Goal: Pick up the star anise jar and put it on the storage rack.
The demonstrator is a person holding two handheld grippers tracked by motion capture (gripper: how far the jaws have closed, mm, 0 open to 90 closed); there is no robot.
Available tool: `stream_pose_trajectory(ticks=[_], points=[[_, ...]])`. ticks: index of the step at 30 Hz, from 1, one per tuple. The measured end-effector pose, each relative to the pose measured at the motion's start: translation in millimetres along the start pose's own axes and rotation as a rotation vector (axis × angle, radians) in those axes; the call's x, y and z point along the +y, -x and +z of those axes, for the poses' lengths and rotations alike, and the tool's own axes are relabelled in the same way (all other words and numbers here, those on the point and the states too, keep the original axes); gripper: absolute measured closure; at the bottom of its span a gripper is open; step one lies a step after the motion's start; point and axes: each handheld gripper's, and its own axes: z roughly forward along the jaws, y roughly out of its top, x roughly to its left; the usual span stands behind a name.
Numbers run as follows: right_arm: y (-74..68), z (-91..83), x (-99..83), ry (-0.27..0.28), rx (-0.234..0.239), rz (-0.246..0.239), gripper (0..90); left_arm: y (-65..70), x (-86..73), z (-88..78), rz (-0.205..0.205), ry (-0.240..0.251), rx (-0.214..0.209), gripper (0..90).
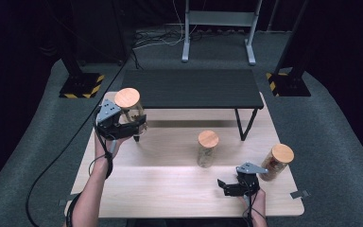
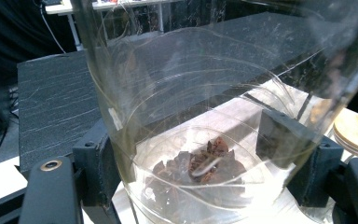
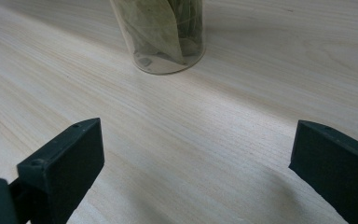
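While the right gripper rests wide open and empty on the near edge of the pale wooden worktop, the left gripper clamps an upright clear glass jar with a round wooden lid. It holds the jar raised at the far left, just before the low black shelf, which lies beyond and to the right.

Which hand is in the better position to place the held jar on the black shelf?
Left. The left gripper is already shut on the jar with star anise, lifted beside the black shelf. The right gripper is open, low over the table, holding nothing.
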Motion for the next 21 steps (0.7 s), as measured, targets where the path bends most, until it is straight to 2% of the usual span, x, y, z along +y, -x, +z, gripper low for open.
stream_pose_trajectory(ticks=[21], points=[[0.0,0.1,0.0,-0.001,-0.002,0.001,1.8,-2.3,13.3,1.7,0.015,0.002,0.005,24.2]])
